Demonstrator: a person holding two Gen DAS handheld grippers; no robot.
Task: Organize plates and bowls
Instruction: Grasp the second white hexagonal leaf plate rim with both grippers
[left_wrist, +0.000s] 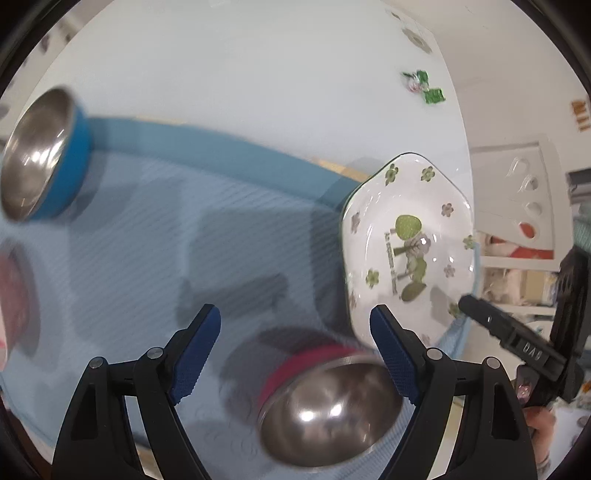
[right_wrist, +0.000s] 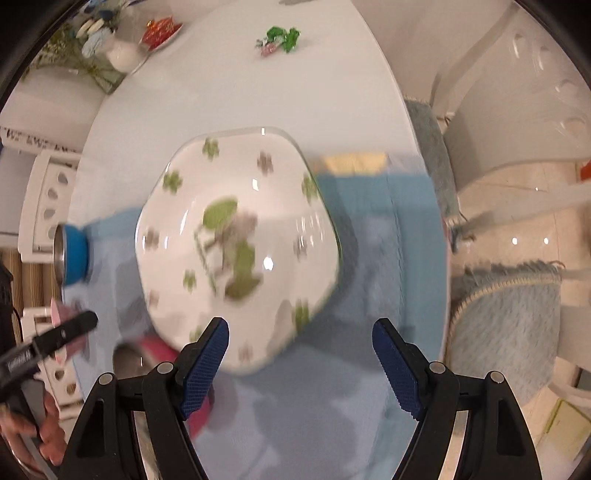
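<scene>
White floral plate (right_wrist: 236, 243) lies just beyond the open right claw (right_wrist: 300, 363).

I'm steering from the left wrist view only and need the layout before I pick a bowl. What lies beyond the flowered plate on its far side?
Observer: Right of the flowered plate the blue mat is bare up to the table's edge; a fluffy blue rug lies on the floor beyond.
Operator: Is the right gripper carrying anything?
Observer: No. The right gripper stands open and empty, over the plate's near rim.
Operator: Anything at the table's far end?
Observer: A white vase of flowers stands there beside a small dish of red wrapped items.
</scene>
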